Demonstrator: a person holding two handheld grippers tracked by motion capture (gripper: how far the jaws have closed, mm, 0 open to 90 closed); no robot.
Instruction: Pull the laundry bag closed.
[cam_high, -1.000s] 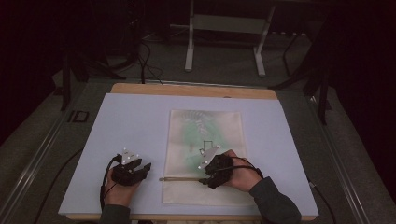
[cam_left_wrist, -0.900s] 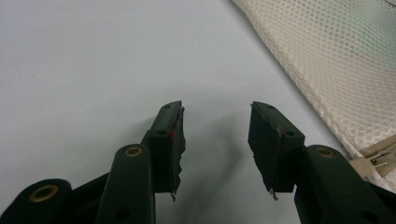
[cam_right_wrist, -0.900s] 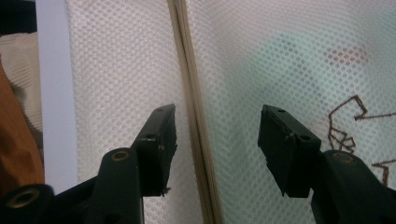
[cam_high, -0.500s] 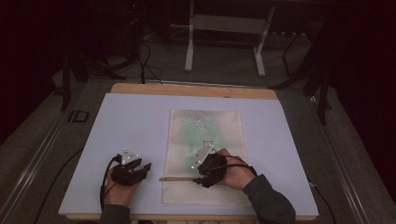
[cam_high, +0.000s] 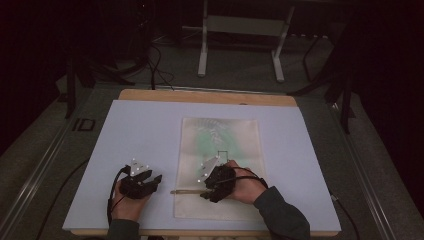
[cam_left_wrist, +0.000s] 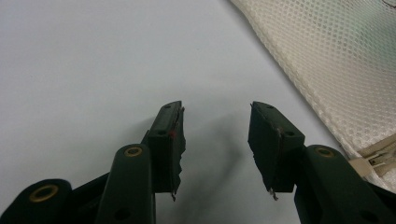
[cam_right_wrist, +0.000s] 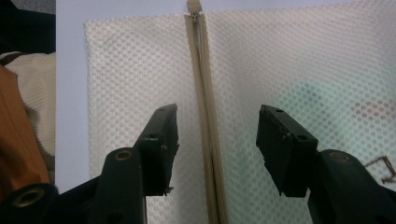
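A white mesh bag (cam_high: 220, 150) lies flat on the pale table cover (cam_high: 140, 130), with something green showing faintly through it (cam_right_wrist: 317, 107). Its beige zipper (cam_high: 187, 191) runs across the near end. My right gripper (cam_high: 203, 191) sits low over the bag and points left along the zipper (cam_right_wrist: 205, 93), which passes between its open jaws without touching either pad. The zipper's end stop (cam_right_wrist: 193, 5) lies ahead near the bag's edge. My left gripper (cam_high: 156, 179) rests on the cover just left of the bag, open and empty (cam_left_wrist: 215, 126). The bag's corner (cam_left_wrist: 336, 60) lies to its right.
The wooden table edge (cam_high: 210, 96) shows at the far side. Beyond it a metal stand (cam_high: 240, 30) and cables sit on the dark floor. Orange and cream clothing (cam_right_wrist: 23, 140) shows past the table's near edge. Bare cover stretches left and right of the bag.
My right hand has slid a little to the left along the zipper. The left hand and the bag have stayed put.
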